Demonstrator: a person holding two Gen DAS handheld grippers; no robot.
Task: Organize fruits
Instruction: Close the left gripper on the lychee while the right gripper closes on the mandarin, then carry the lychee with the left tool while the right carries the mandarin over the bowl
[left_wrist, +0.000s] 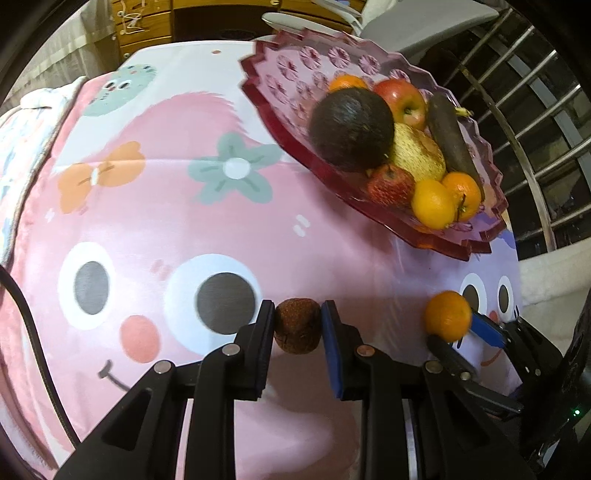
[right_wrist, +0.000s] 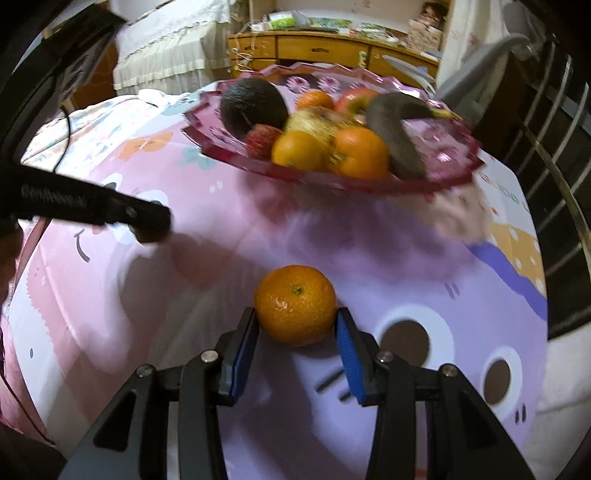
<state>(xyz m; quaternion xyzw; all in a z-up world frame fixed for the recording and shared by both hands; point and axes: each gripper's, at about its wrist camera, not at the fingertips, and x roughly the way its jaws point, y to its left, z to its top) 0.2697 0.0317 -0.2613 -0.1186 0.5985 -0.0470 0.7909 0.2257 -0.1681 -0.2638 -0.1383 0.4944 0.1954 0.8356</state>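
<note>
My left gripper (left_wrist: 297, 317) is shut on a small brown rough fruit (left_wrist: 297, 325) just above the pink cartoon cloth. My right gripper (right_wrist: 297, 325) is shut on an orange (right_wrist: 295, 304) low over the cloth; that orange also shows in the left wrist view (left_wrist: 447, 314). A pink glass tray (left_wrist: 280, 110) holds an avocado (left_wrist: 351, 129), apples, a pear, a dark banana and oranges. In the right wrist view the tray (right_wrist: 454, 162) lies beyond the held orange.
The left gripper's arm (right_wrist: 92, 206) reaches in from the left in the right wrist view. A metal railing (left_wrist: 535, 122) runs along the right. A wooden dresser (right_wrist: 332, 48) and a bed stand behind the table.
</note>
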